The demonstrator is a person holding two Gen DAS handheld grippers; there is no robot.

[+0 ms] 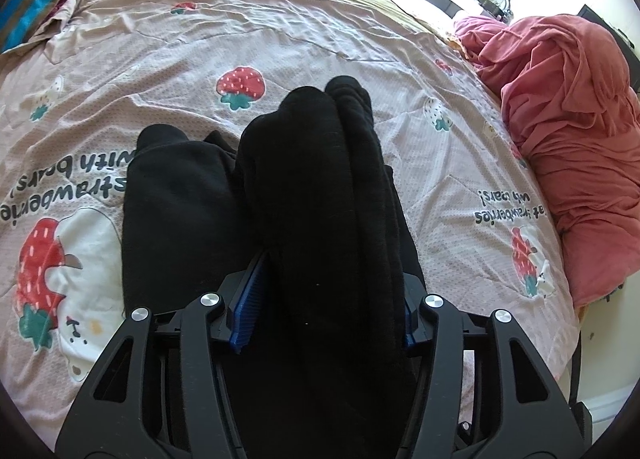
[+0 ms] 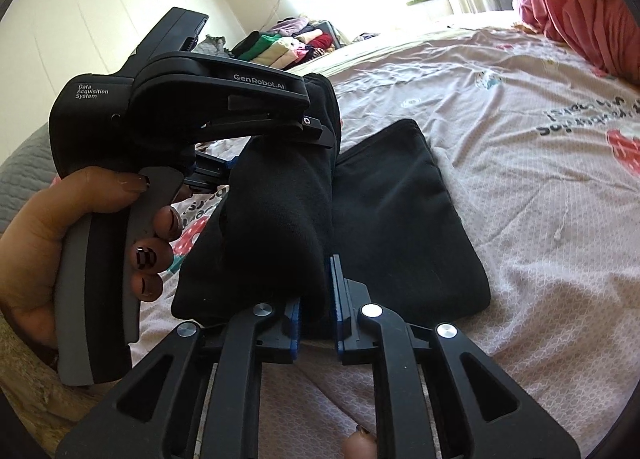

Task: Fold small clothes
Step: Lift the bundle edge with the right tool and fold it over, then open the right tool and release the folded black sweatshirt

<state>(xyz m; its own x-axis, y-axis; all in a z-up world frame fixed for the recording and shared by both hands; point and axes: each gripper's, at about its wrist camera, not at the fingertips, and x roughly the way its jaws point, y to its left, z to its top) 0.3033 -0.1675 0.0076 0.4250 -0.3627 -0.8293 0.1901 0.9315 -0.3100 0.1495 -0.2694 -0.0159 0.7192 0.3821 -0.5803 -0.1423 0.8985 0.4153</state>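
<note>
The left gripper (image 1: 320, 299) clamps a thick fold of the black garment (image 1: 312, 187), which hides its fingertips. The right gripper (image 2: 316, 299) pinches the same cloth's lower edge above the strawberry quilt (image 2: 520, 187). Farther off, a pink blanket (image 1: 568, 131) runs out of frame.

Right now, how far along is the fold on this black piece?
Done: part of the black garment already lies flat and doubled on the strawberry quilt. In hand: the left gripper and right gripper both clamp a raised fold of it. Left: lay that fold down and release. The pink heap is not folded.
</note>
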